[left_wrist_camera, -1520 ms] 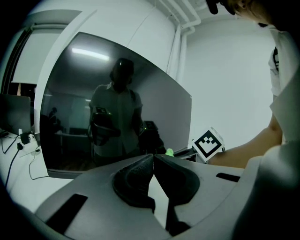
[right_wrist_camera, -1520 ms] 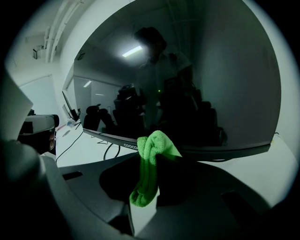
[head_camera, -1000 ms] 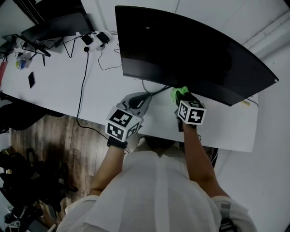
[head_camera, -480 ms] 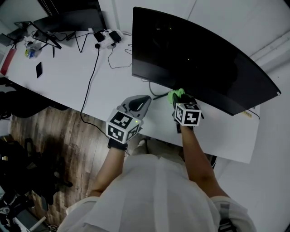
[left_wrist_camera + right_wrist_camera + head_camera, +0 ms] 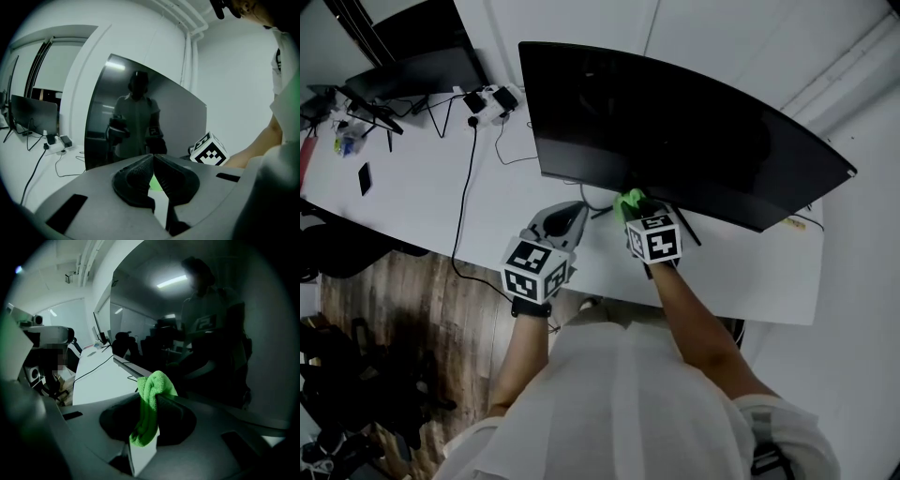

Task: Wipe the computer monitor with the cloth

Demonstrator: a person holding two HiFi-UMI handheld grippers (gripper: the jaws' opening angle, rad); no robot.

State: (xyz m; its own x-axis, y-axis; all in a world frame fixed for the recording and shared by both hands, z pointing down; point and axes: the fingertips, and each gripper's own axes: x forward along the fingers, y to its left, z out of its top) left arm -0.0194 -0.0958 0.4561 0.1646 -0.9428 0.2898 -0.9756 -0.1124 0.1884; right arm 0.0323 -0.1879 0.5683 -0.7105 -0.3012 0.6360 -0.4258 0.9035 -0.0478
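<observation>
Your right gripper [image 5: 150,414] was clamped on a fold of the green cloth [image 5: 153,391], with the free bunch standing proud of the jaw tips. In the head view the cloth sat at the lower edge of the monitor [image 5: 675,131], near its middle. Whether it was actually touching the panel could not be told. Your left gripper [image 5: 153,164] was closed on nothing, pads meeting at their tips, and hung over the white desk [image 5: 422,187] just left of the cloth. The likely risks were these: a drag across the screen could pull the narrow pinched fold out of the jaws. If the bunch flattened, the hard jaw tips could meet the panel and mark it. A firm push low on the screen could rock the monitor on its stand. The idle left gripper could snag the cables [image 5: 467,178] trailing nearby. The cloth looked soft, looped and compressible, like microfibre. The monitor was wide, curved, dark and glossy, reflecting you plainly. The jaw pads were matte, ribbed and rounded.
</observation>
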